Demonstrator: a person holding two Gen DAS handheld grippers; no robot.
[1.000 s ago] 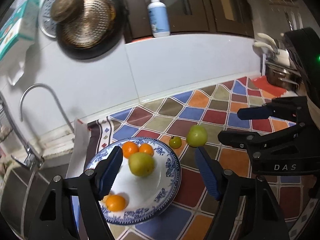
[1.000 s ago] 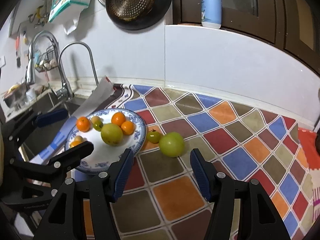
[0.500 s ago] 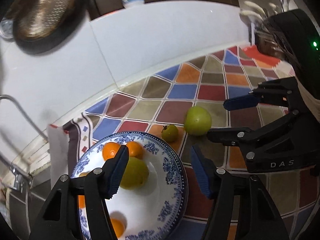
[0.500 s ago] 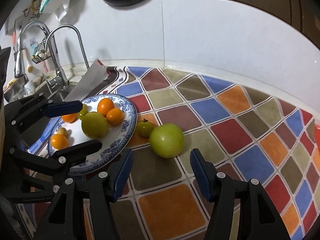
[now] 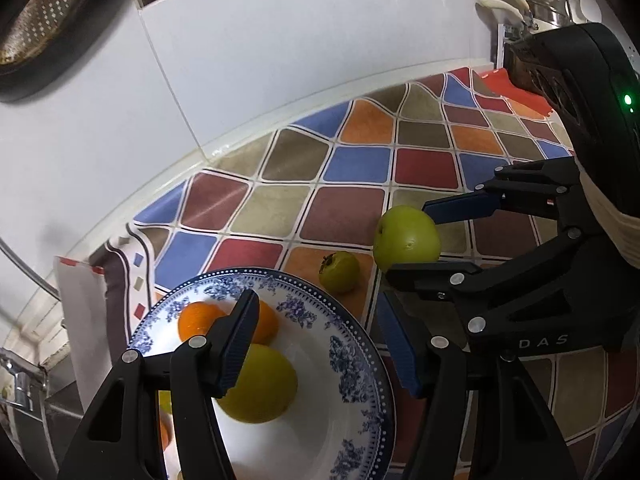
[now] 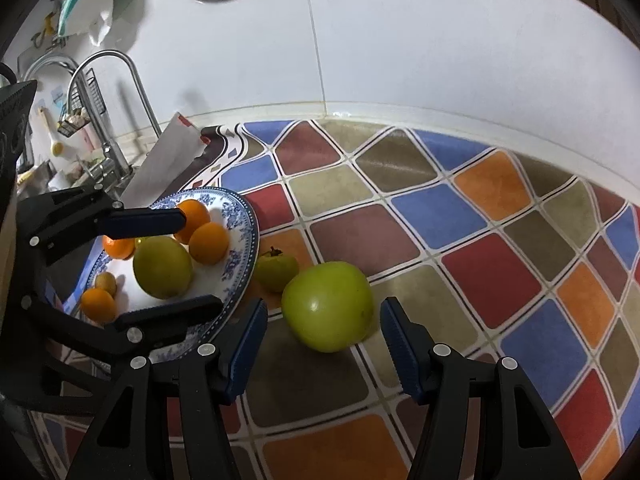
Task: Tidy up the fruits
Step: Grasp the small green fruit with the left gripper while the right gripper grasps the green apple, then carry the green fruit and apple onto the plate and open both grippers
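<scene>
A big green apple [image 6: 329, 306] lies on the colourful tiled mat, just ahead of my open right gripper [image 6: 323, 342]; it also shows in the left wrist view [image 5: 406, 238], between the right gripper's fingers. A small green persimmon [image 6: 276, 270] lies beside it, next to the plate rim. The blue-and-white plate [image 6: 244, 240] holds a yellow-green fruit [image 6: 162, 267] and several oranges [image 6: 209, 242]. My left gripper [image 5: 316, 340] is open and empty, hovering over the plate [image 5: 352, 364].
A sink with faucets [image 6: 120, 92] lies left of the plate, with a white paper sheet [image 6: 166, 160] at the mat's edge. A white tiled wall [image 6: 400, 40] backs the counter. Pans hang above [image 5: 36, 20]. Cookware stands at the far right [image 5: 520, 12].
Both grippers have moved down and forward. The right gripper's open fingers have closed in on the green apple. The left gripper has come lower over the plate.
</scene>
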